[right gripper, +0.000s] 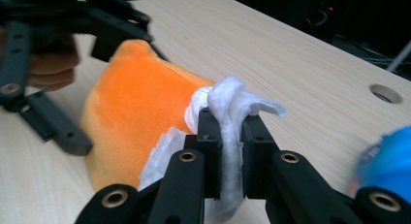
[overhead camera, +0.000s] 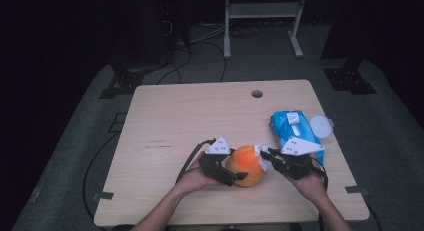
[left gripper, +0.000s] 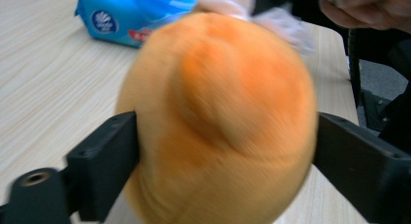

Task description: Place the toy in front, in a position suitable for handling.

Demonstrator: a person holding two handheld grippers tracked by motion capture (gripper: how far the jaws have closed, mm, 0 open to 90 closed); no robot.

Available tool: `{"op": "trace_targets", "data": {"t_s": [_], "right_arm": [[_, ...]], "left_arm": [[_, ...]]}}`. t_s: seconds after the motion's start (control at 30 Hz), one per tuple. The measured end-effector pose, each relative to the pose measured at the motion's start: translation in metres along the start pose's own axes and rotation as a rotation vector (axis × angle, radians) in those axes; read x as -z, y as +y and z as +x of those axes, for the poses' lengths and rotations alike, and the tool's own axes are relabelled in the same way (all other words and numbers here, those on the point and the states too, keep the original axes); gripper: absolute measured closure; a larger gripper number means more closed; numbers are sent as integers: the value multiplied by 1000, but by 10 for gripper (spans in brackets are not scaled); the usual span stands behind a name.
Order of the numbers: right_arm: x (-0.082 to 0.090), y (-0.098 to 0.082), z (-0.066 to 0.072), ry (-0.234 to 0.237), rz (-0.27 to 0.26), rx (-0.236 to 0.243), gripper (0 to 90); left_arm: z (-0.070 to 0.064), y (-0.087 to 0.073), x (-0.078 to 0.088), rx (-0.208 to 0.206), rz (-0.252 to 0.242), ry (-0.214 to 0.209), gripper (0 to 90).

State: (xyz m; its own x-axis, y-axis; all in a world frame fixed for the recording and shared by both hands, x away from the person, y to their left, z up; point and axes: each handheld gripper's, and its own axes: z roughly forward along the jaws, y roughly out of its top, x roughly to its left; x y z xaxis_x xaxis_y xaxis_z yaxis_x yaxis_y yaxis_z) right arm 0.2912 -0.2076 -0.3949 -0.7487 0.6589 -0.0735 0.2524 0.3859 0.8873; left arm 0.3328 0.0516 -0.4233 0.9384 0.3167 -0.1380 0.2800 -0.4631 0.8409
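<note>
i hold a round, soft orange plush toy (overhead camera: 246,164) on the pale wooden table (overhead camera: 200,121), near its front edge, between my two hands. my left gripper (overhead camera: 235,176) reaches around the toy from the left. in the left gripper view its two black jaws stand wide, one on each flank of the orange plush (left gripper: 218,122), and they seem to touch the fabric at both sides, though the toy is blurred there and i cannot be sure how firmly they press. in the high view the left hand (overhead camera: 192,180) rests on the table just behind that gripper.

my right gripper (overhead camera: 265,153) comes in from the right, and its jaws are pressed together on a crumpled white wet wipe (right gripper: 231,112). in the right gripper view the wipe runs up between the two pads, folds over their tips, and lies against the side of the orange toy (right gripper: 135,117); a second flap of the white tissue hangs lower, touching the plush. the left gripper's black arms show at the upper left of that view, at the far side of the toy.

a blue plastic pack of wet wipes (overhead camera: 295,131) lies on the table just beyond my right hand (overhead camera: 312,183), with a round white lid (overhead camera: 320,126) beside it at the table's right edge.
</note>
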Motion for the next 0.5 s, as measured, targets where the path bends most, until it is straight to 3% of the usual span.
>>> {"op": "trace_targets", "data": {"t_s": [0.1,0.2,0.3,0.43,0.5], "right_arm": [[-2,6,7,42,-23,-7,802],[-5,14,22,93,-41,25,801],[-5,18,23,69,-53,41,802],[-2,12,5,13,-57,-14,803],[-4,8,-1,-4,-46,-40,804]], "left_arm": [[-1,-3,-5,-12,1,-13,79],[-7,-2,-3,-56,-6,21,245],[-6,0,4,-12,-55,40,356],[-6,4,10,-9,-84,105,367],[-1,2,10,16,-87,138,366]]}}
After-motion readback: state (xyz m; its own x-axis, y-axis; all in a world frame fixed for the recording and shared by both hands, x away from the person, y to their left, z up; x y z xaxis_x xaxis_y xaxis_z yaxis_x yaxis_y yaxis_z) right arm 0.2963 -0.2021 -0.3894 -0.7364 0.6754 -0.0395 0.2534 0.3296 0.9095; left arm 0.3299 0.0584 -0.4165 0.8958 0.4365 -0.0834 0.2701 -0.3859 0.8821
